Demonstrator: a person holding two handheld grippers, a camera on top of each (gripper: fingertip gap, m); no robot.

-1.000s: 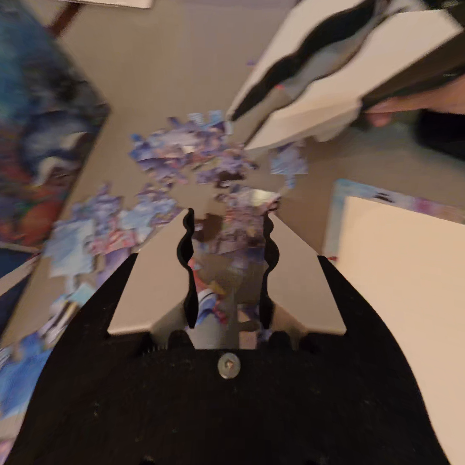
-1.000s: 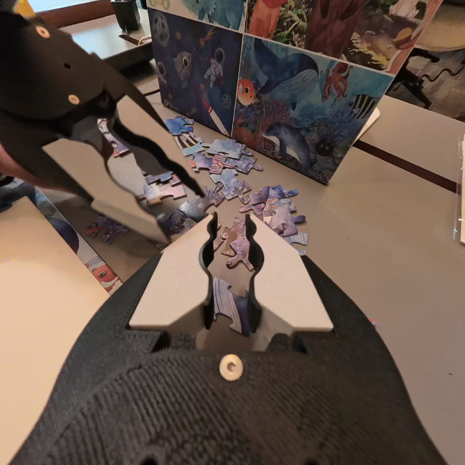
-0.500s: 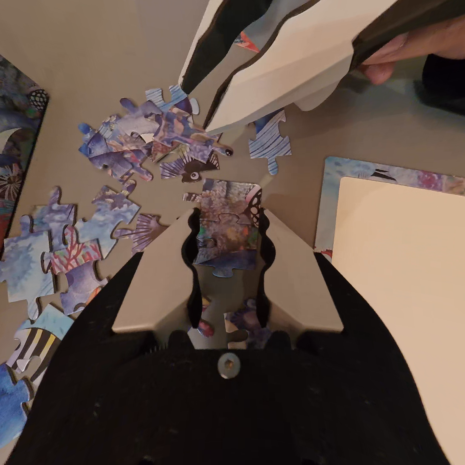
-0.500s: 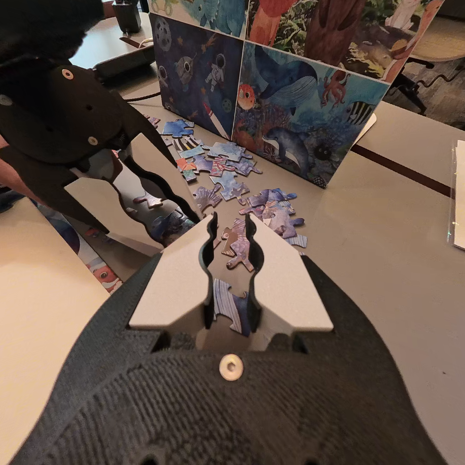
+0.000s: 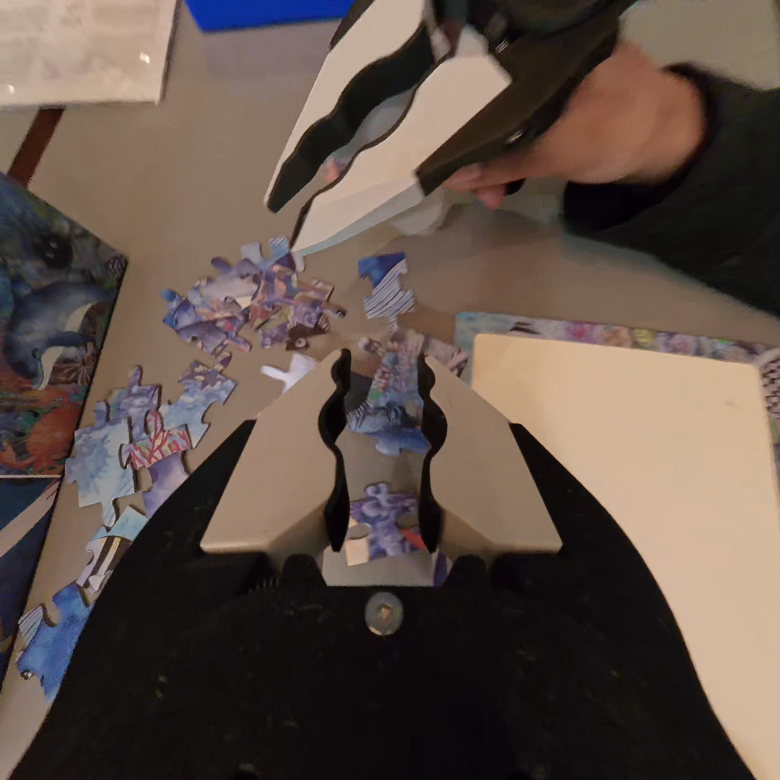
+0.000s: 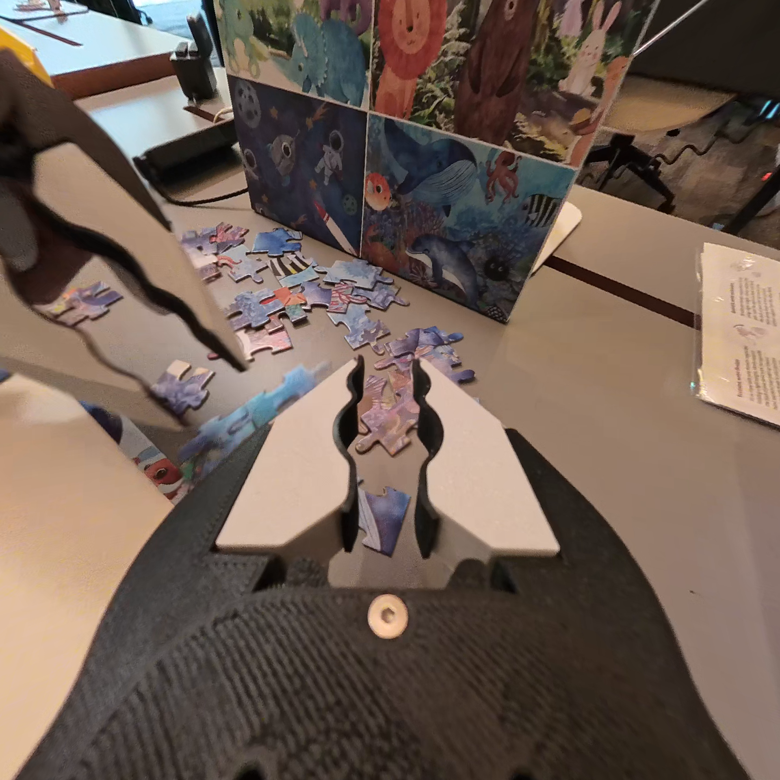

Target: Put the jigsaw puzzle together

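Seemingly the picking step: loose pieces (image 6: 337, 291) lie scattered on the table (image 6: 591, 380) before the box (image 6: 422, 169), tray (image 5: 612, 443) empty. Left gripper (image 5: 382, 371) hovers tilted over a joined cluster (image 5: 388, 405), jaws parted, empty; right gripper (image 6: 388, 371) likewise, angled low. Next: descend, centre on one piece, close

A matt, smooth bench (image 6: 591, 380) is seen; the puzzle pieces (image 6: 358, 325) look like printed card, and the fingers (image 6: 477, 472) like matt grey plastic.
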